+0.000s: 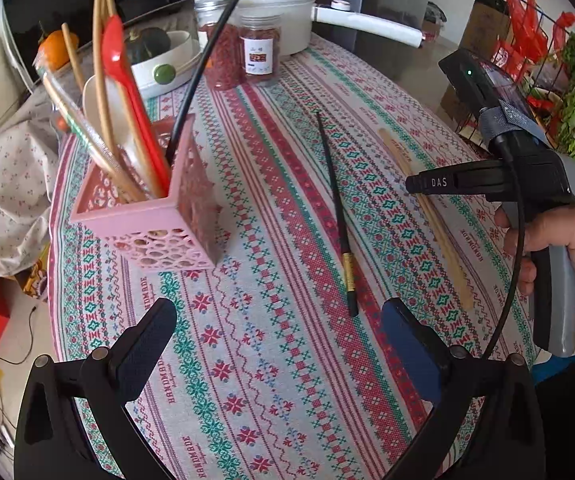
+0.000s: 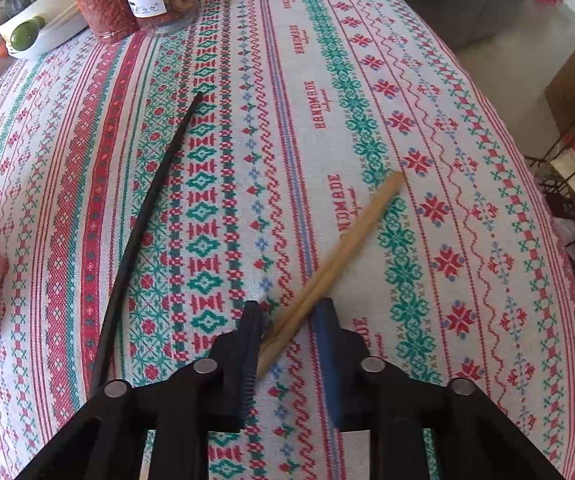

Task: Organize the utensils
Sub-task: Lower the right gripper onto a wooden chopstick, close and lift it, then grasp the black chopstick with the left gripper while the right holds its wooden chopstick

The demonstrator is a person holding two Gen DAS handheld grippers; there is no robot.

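Woven patterned tablecloth (image 2: 367, 92), right gripper (image 2: 289, 312) narrow around blurred wooden chopstick (image 2: 339, 248), left gripper (image 1: 279, 316) wide

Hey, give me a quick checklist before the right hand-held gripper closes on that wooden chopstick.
1. Wooden chopstick sits between the right hand-held gripper fingers: ok.
2. Fingers already pinching it: not ok, a gap shows on both sides.
3. Black chopstick out of the grab: ok, it lies apart to the left.
4. Pink holder upright to receive it: ok.
5. Left hand-held gripper free: ok, open and holding nothing.
6. Room left in the holder: cannot tell.
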